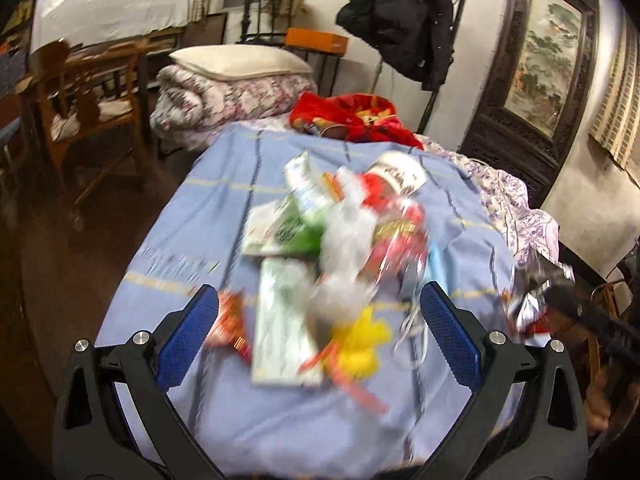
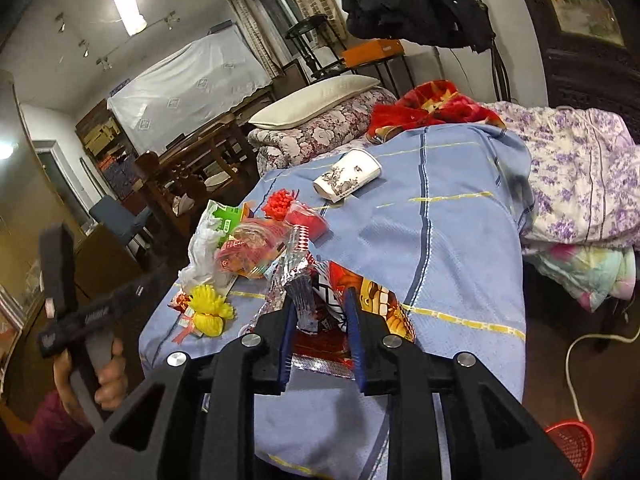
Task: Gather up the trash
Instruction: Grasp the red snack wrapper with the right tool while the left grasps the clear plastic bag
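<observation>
A heap of trash lies on the blue sheet [image 1: 208,216]: a paper cup [image 1: 400,172] on its side, a yellow foam net [image 1: 360,344], a flat white-green box [image 1: 280,320] and a green carton [image 1: 280,228]. The left wrist view is blurred. My left gripper [image 1: 320,320] hangs open over the near end of the heap, nothing between its blue pads. My right gripper [image 2: 322,320] is shut on a red-and-silver foil wrapper [image 2: 320,304] at the sheet's near side. The wrapper [image 1: 528,308] also shows at the right edge of the left wrist view. The cup [image 2: 347,176] and yellow net [image 2: 210,312] lie left and beyond.
A red mesh basket [image 2: 570,444] stands on the floor at the lower right, beside a white cable [image 2: 572,360]. Folded quilts and a pillow [image 2: 312,100] lie behind the sheet, a floral blanket [image 2: 580,176] to the right. A wooden chair [image 1: 80,92] stands at the left. A hand [image 2: 108,376] grips a black handle.
</observation>
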A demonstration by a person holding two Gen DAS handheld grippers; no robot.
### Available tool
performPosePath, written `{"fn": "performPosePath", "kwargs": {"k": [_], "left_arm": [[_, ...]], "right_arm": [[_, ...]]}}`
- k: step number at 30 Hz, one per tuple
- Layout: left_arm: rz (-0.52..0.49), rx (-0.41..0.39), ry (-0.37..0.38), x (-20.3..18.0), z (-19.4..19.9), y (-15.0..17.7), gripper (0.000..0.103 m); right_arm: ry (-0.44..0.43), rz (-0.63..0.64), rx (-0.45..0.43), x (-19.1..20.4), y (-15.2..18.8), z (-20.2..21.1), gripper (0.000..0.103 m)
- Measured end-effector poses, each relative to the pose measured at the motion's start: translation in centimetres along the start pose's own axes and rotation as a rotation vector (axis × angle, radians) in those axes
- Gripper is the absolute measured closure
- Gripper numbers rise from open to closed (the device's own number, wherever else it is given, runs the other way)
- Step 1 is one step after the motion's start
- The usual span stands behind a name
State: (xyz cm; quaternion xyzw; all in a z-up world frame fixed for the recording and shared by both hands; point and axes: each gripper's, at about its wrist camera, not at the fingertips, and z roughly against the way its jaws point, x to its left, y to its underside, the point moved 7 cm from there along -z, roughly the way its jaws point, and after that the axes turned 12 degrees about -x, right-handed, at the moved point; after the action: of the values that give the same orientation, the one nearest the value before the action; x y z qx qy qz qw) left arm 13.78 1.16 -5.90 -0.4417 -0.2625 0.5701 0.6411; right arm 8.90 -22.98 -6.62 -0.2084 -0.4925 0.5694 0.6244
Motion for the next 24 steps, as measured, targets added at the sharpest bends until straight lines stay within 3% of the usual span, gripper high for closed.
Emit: {"fn": "performPosePath", "kwargs": {"k": [3,9,14,24], "left_arm": [[0.004,-0.012,0.021,-0.7,-1.8,-1.0,0.010],[0.031,0.028,0.061,-0.8,-4.8,-1.1,0.045],[0.096,0.051,0.130,-0.4,-4.3,-1.0,0.073],[0.111,-0.027,0.183,-1.5,2.3,-2.4,0.076]], "right_arm": [[0.004,0.030,-0.011,0.3,0.0,0.4,0.076],[0.005,0.017,-0.022,-0.3,-0.4,0.8,0.076],[0.007,0.010,-0.041,-0.5,-0.8,1.5,0.076],[-0.029,0.001,-0.105,-0.1,-2.4,5.2,0.077]]}}
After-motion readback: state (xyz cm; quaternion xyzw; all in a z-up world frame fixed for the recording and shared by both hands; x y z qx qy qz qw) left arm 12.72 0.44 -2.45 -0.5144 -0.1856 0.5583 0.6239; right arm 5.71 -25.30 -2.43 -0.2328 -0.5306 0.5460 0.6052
